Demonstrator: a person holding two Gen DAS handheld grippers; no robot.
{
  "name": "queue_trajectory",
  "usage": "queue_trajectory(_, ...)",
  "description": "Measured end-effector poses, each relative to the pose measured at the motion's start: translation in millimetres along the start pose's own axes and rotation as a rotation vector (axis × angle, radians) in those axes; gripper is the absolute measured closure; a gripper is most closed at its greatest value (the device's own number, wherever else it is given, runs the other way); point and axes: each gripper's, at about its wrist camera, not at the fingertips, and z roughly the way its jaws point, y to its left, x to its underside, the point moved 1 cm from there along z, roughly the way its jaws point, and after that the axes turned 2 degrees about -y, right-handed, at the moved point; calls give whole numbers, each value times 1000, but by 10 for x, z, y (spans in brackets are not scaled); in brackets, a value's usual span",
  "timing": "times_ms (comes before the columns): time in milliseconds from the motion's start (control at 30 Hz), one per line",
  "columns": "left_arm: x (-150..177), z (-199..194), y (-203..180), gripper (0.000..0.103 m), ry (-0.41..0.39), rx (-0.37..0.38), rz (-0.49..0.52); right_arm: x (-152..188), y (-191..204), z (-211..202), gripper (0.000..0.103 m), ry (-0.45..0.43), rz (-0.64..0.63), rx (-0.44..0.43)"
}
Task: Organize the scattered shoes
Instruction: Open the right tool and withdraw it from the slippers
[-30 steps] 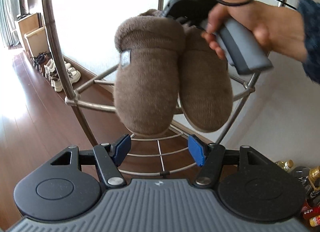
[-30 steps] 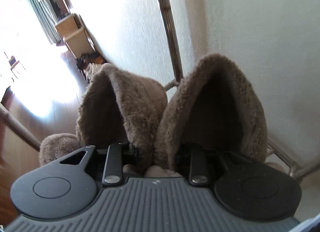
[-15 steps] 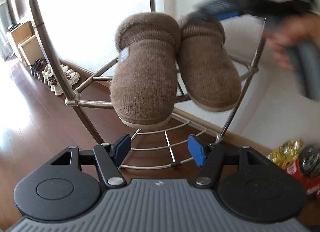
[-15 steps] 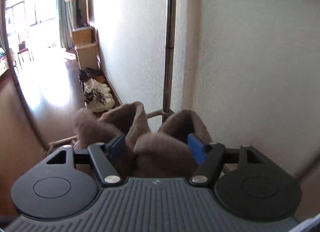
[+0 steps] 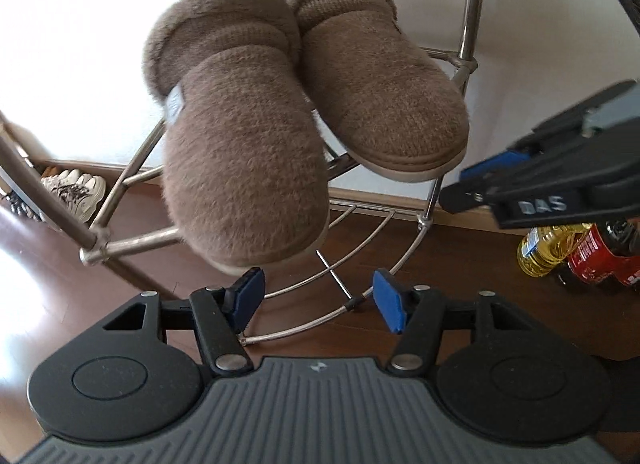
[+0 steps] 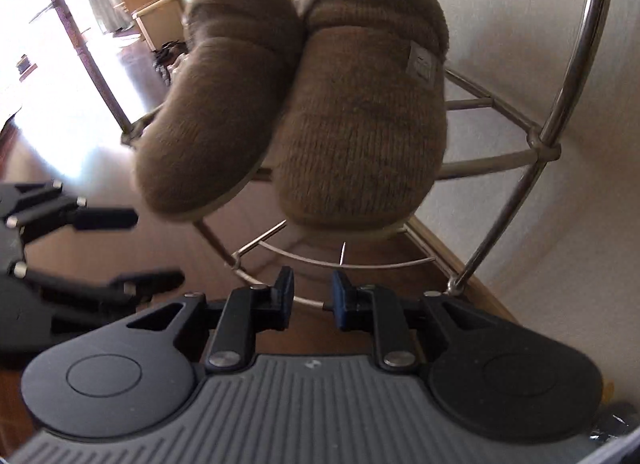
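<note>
We are looking at two brown slippers (image 5: 280, 111) sitting side by side on the upper tier of the metal rack (image 5: 466, 63), toes sloping down toward us; the one on our left (image 5: 244, 167) is hanging further over the front rail than the one on our right (image 5: 384, 95). Our left gripper (image 5: 318, 298) is hovering just below the left toe with its jaws apart and slowly narrowing, nothing between them. Our right gripper (image 6: 312, 298) is sitting off to the side, clear of the rack, its jaws closing toward each other on empty air.

As we judge it, the pair is already placed and we are tidying up. To do this well, we are wanting to nudge the overhanging slipper back up the rails until both heels line up, pushing from the sole edge and not from the soft fleece, and keeping the fingers clear of the wire tier (image 5: 360, 260) below.

Counting: two slippers, one rack, two bottles (image 5: 576, 252) on the floor that we can make out, and at least one pair of white sneakers (image 5: 74, 191) along the wall
</note>
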Motion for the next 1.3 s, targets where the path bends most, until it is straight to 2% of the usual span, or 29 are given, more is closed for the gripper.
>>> queue_trajectory(100, -44, 25, -30, 41, -4, 7, 8, -72, -83, 74, 85, 27, 52, 23)
queue_trajectory(367, -229, 139, -146, 41, -3, 50, 44, -140, -174, 11, 85, 12, 6, 93)
queue_trajectory(567, -337, 235, -225, 41, -18, 79, 46, -244, -170, 6, 85, 1, -57, 94)
queue_trajectory(833, -358, 270, -234, 42, -44, 69, 26, -235, -204, 29, 83, -1, -49, 82)
queue_trajectory(967, -226, 148, -286, 43, -48, 59, 1, -183, -221, -47, 82, 5, -55, 72)
queue_trajectory(1133, 230, -256, -298, 42, -6, 52, -153, -19, -166, -306, 73, 30, -49, 55)
queue_trajectory(1300, 847, -890, -278, 42, 75, 2, -309, 339, -49, -824, 72, 62, -26, 43)
